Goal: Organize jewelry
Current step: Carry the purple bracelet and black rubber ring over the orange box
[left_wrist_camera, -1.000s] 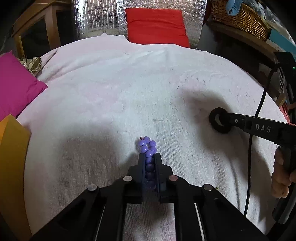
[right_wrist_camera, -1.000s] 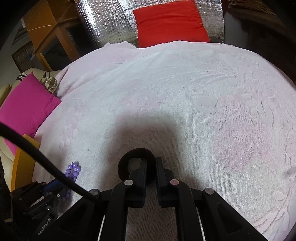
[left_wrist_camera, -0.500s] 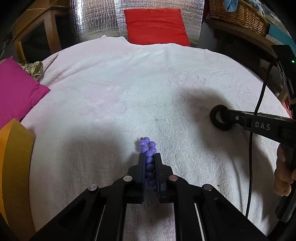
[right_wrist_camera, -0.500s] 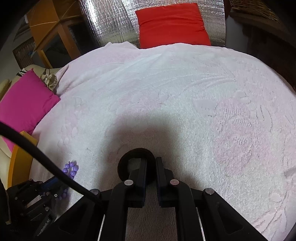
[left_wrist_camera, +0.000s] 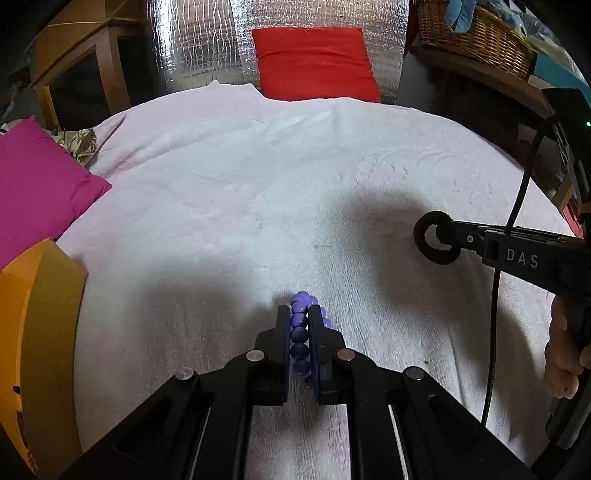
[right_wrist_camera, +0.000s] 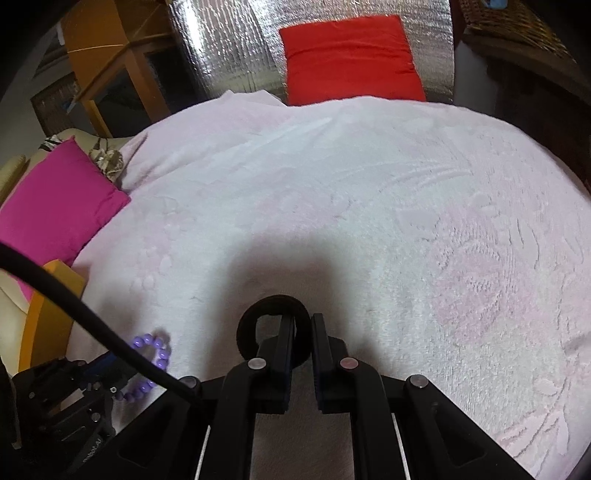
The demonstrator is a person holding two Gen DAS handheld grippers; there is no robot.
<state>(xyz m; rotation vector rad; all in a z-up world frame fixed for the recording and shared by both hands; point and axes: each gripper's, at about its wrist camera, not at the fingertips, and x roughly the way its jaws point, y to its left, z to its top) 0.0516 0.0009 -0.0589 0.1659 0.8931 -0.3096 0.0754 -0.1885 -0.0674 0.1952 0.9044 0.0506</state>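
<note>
My left gripper (left_wrist_camera: pixel 299 314) is shut on a purple bead bracelet (left_wrist_camera: pixel 300 334), held just above the pale pink towel-covered surface (left_wrist_camera: pixel 258 203). The beads also show at the lower left of the right wrist view (right_wrist_camera: pixel 155 350). My right gripper (right_wrist_camera: pixel 303 325) is shut on a black ring bangle (right_wrist_camera: pixel 273 306), held over the towel. In the left wrist view this bangle (left_wrist_camera: pixel 436 243) hangs from the right gripper's tips at the right.
An orange box (left_wrist_camera: pixel 37 332) stands at the left edge. A magenta cushion (left_wrist_camera: pixel 37 192) lies at the left and a red cushion (left_wrist_camera: pixel 314 62) at the back. A wicker basket (left_wrist_camera: pixel 476 33) sits at the back right. A black cable (left_wrist_camera: pixel 498 314) hangs at the right.
Both grippers have drifted slightly to the right and back with their items. The orange box and magenta cushion take up more of the left edge. Both grips are unchanged.
</note>
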